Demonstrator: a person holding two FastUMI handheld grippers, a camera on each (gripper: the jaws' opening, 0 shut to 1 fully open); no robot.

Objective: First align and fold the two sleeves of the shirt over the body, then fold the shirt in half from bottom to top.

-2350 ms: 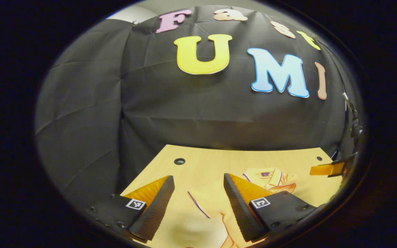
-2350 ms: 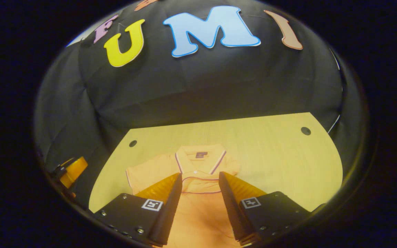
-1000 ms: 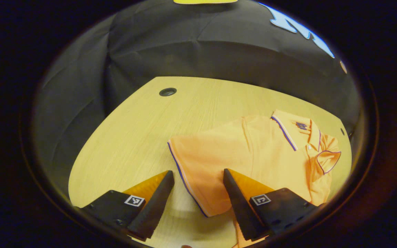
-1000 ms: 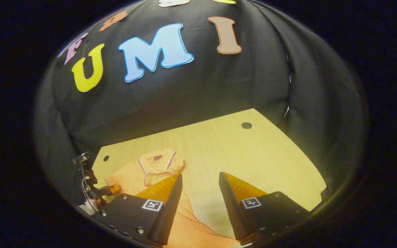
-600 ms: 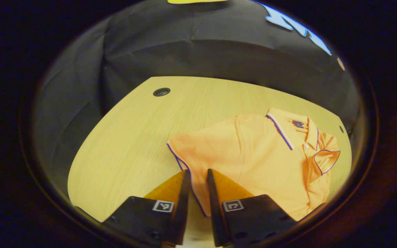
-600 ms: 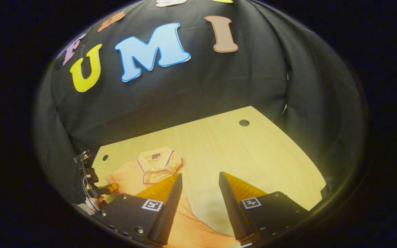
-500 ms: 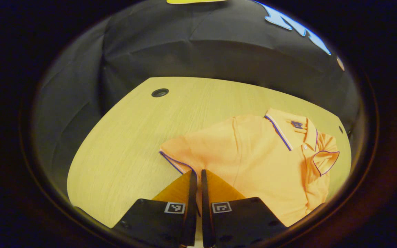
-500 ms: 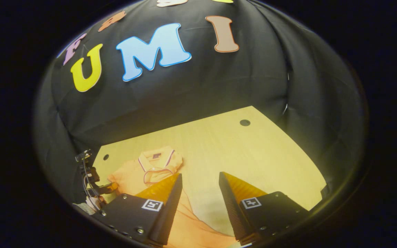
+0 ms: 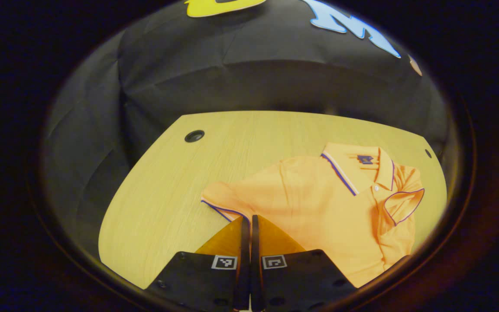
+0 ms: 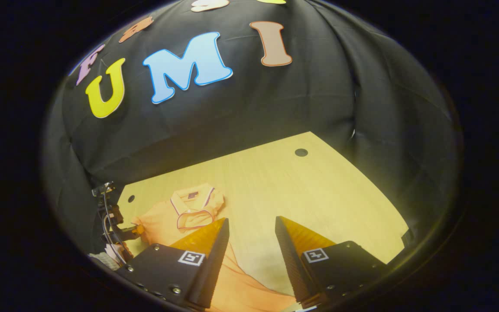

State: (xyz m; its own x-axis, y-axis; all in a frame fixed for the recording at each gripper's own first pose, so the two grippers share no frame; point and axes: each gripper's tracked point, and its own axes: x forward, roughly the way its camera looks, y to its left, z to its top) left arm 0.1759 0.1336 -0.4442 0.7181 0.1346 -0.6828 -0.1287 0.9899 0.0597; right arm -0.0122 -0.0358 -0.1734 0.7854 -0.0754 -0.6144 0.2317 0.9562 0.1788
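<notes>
On the table, the orange polo shirt lies flat with its collar toward the far edge: one sleeve is already folded over the chest, while the other sleeve's trimmed cuff is pinched in the closed left claw, so I judge the second sleeve fold just starting and the bottom-to-top fold not yet begun. The right claw hovers wide open and empty over the shirt's near right edge. A small dark label sits inside the collar, too small to read; no other legible writing.
</notes>
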